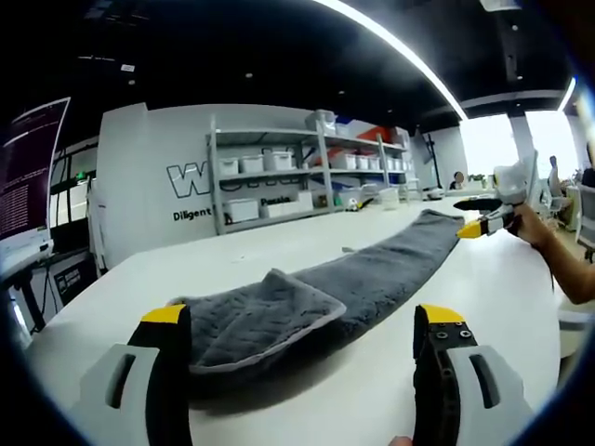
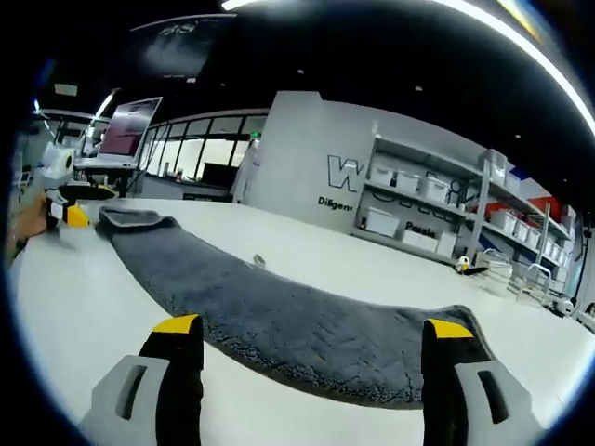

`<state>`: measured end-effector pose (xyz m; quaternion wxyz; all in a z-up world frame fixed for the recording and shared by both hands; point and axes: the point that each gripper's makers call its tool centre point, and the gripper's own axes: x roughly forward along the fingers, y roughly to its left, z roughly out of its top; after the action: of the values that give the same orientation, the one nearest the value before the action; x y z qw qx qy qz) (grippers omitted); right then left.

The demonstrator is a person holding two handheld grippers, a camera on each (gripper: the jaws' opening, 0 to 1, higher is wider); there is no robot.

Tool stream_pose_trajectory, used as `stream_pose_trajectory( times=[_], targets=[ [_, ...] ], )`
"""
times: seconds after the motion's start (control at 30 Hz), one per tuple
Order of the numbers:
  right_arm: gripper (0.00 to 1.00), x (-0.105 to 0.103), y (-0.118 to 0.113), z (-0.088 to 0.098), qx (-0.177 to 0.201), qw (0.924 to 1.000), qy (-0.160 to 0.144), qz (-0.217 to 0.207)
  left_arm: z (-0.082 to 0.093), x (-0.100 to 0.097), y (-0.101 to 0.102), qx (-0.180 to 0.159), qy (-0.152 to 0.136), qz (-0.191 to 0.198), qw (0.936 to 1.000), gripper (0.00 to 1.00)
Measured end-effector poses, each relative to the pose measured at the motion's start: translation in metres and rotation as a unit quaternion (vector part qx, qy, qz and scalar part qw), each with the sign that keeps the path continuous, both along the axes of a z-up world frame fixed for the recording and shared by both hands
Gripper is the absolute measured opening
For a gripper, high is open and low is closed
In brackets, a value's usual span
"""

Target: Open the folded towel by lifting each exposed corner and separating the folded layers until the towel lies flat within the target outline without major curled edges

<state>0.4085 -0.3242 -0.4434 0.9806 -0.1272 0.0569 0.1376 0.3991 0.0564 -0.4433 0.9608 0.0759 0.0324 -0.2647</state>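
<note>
A long grey towel [image 1: 372,269] stretches as a narrow strip across the white table [image 1: 279,243]. Its near end [image 1: 265,321] is folded back on itself and lies just beyond my left gripper [image 1: 302,318], whose jaws stand open and wide apart. At the strip's far end, a hand holds my right gripper [image 1: 479,218] beside the towel's corner. In the right gripper view the towel [image 2: 279,321] runs away to the left. Its near end lies beyond my open right gripper [image 2: 312,327], and its folded end [image 2: 130,219] lies next to my left gripper [image 2: 67,214].
A small loose item [image 1: 346,249] lies on the table beside the towel. Metal shelves with white bins [image 1: 279,177] stand along the back wall. A monitor [image 1: 28,177] is at the left edge. Bare tabletop [image 2: 84,297] flanks the towel on both sides.
</note>
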Motion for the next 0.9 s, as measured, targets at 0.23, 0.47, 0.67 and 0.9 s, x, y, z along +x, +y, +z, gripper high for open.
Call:
stream_pose_trajectory(
  times=[0.23, 0.47, 0.67, 0.9],
  targets=[
    [0.99, 0.000, 0.002, 0.001, -0.001, 1.0000, -0.004, 0.004, 0.001, 0.001, 0.001, 0.005, -0.005, 0.004, 1.0000, 0.94],
    [0.99, -0.002, 0.004, 0.002, 0.001, 1.0000, -0.006, 0.008, 0.000, 0.003, 0.000, 0.024, -0.015, 0.006, 0.9996, 0.89],
    [0.99, -0.001, 0.005, 0.000, -0.001, 0.9999, -0.003, 0.011, 0.000, 0.002, -0.008, 0.038, -0.024, -0.012, 0.9989, 0.70],
    [0.99, -0.002, 0.007, 0.000, 0.001, 0.9999, -0.002, 0.015, -0.005, 0.004, -0.011, 0.081, -0.031, -0.005, 0.9962, 0.61]
  ],
)
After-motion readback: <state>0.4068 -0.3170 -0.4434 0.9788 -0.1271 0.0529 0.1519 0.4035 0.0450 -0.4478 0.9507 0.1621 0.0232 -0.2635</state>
